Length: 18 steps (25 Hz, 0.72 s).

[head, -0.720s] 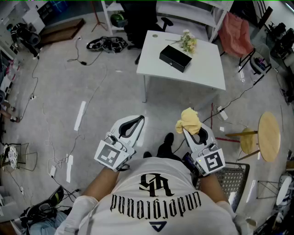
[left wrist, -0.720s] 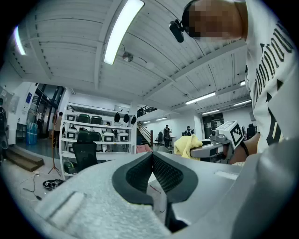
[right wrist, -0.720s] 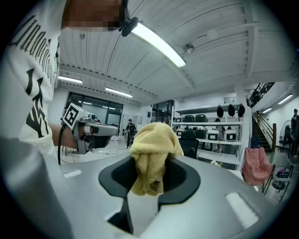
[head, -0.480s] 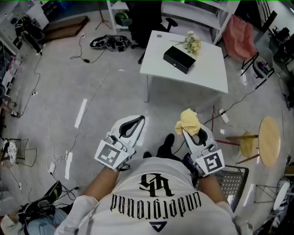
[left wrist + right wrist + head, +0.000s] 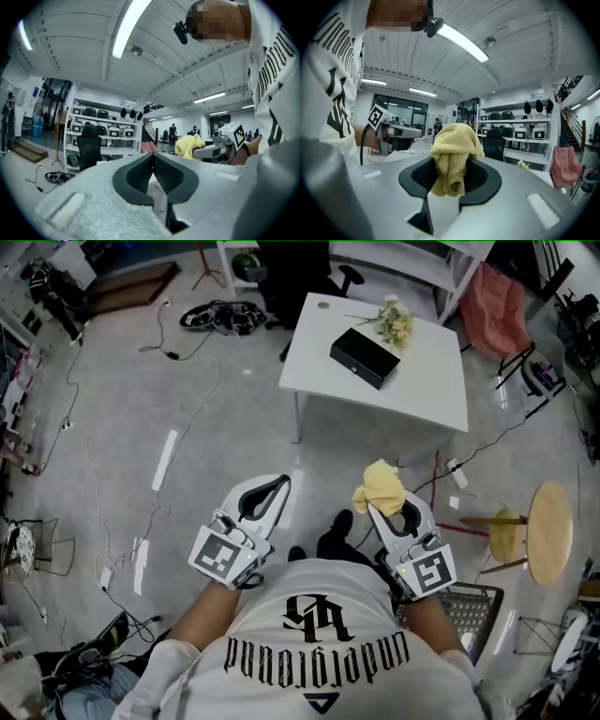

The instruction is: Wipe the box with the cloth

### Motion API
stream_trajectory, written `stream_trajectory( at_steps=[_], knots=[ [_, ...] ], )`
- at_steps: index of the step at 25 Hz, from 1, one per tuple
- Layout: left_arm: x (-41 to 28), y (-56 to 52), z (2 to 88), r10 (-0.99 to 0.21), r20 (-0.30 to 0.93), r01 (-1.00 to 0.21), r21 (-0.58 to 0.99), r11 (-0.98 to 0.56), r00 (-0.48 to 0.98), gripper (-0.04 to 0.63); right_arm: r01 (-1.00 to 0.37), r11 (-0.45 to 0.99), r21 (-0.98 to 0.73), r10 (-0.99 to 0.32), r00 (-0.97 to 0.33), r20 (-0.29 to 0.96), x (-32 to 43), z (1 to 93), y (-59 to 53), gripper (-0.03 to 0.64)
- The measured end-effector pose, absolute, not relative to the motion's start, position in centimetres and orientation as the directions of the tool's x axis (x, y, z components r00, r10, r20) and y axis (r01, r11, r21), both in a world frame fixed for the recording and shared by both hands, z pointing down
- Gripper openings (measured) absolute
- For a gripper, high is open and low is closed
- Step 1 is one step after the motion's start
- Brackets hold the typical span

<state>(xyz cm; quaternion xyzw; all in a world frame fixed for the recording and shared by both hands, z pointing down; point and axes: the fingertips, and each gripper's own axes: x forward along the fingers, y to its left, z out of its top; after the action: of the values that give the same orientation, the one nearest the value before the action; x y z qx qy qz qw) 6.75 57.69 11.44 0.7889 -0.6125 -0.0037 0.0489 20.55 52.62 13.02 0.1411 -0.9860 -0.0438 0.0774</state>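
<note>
The cloth (image 5: 451,157) is a soft yellow towelling rag with a fuzzy nap, bunched into a crumpled wad. Its folds hang down between the jaws of the right gripper (image 5: 452,176), which pinch it about the middle, while the top of the wad bulges up and out past the jaw tips. In the head view it shows as a pale yellow lump at the front of that gripper, held in the air ahead of the person (image 5: 319,643), above the grey floor (image 5: 187,409).

The box (image 5: 364,356) is black, flat and oblong, with a plain dark lid. It lies at a slant on the white table (image 5: 412,399), towards the table's far side, just beside a small bunch of pale flowers (image 5: 392,322). Box and cloth are well apart — a stretch of floor lies between the table and both grippers.

The left gripper (image 5: 281,482) is held next to the right one, pointing the same way. Its jaws are pressed together with nothing between them — the dark ribbed pads (image 5: 166,174) meet at the tip.
</note>
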Motion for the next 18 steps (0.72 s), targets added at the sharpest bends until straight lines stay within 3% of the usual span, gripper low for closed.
stream_trajectory(
  at_steps=[18],
  knots=[
    [12.3,34.9,13.1,-0.939,0.103,-0.943,0.098,-0.319,0.329,0.008,-0.304,0.951,0.047,-0.308,-0.939,0.151,26.2,14.2,30.9,0.127]
  ],
)
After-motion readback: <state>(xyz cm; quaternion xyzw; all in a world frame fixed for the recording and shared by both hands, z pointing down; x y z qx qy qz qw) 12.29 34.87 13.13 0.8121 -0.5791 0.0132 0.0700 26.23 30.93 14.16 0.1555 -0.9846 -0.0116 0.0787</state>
